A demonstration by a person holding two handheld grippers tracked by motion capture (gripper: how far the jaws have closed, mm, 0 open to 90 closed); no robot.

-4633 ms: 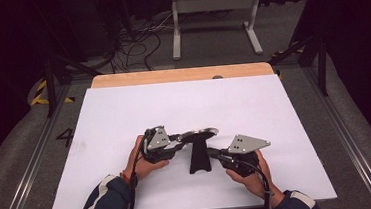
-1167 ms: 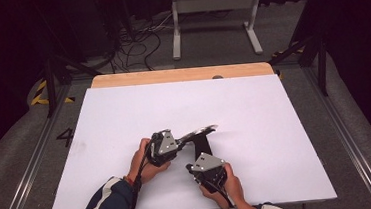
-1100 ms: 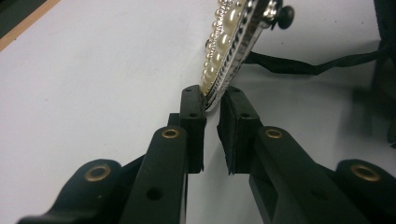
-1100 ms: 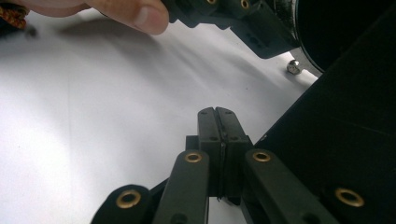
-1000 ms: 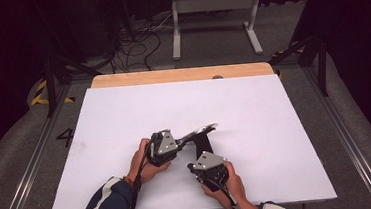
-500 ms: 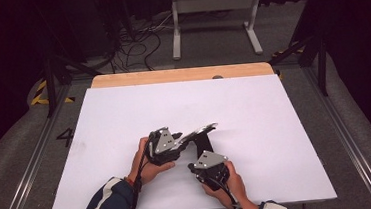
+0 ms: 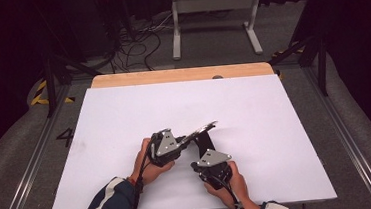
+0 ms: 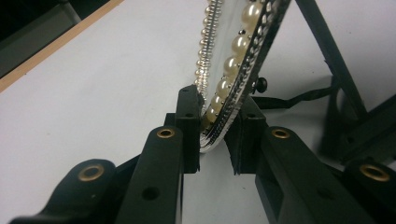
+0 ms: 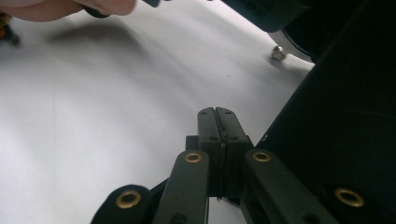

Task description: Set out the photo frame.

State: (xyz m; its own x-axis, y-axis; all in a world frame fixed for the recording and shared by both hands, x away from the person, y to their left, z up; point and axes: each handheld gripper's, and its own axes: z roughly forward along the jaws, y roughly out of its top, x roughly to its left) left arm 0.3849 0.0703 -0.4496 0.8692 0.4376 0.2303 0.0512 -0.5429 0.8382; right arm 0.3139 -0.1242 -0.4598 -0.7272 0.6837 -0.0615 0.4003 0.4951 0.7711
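The pearl-trimmed frame (image 8: 233, 56) stood near the middle of the worktop (image 7: 124, 114), slightly to the near side, tilted back on a black stand (image 8: 336, 79). Its rim was silvery metal, edged with a row of cream pearl beads and a finer line of small silver beads; a small black knob sat at the back of the rim. From above, the frame (image 7: 203, 129) appeared as a thin pale strip slanting up to the right.

The left claw (image 8: 215, 128) had its jaws set on either side of the frame's lower edge, one pad against the beaded face and the other at the back; the jaws had just been closing, with the rim between them. In the high view the left claw (image 7: 179, 144) lay just left of the frame.

The right claw (image 9: 217, 126) was fully closed, its pads pressed flat together with nothing between them, hovering low over the bare white surface beside a matt black panel, presumably the stand's foot. From above the right claw (image 7: 204, 160) sat near the stand's base, on its near side.

The worktop was a smooth white sheet with a light wooden strip along its far edge. A dark figure "4" (image 7: 66, 137) was marked on the grey floor to the left.
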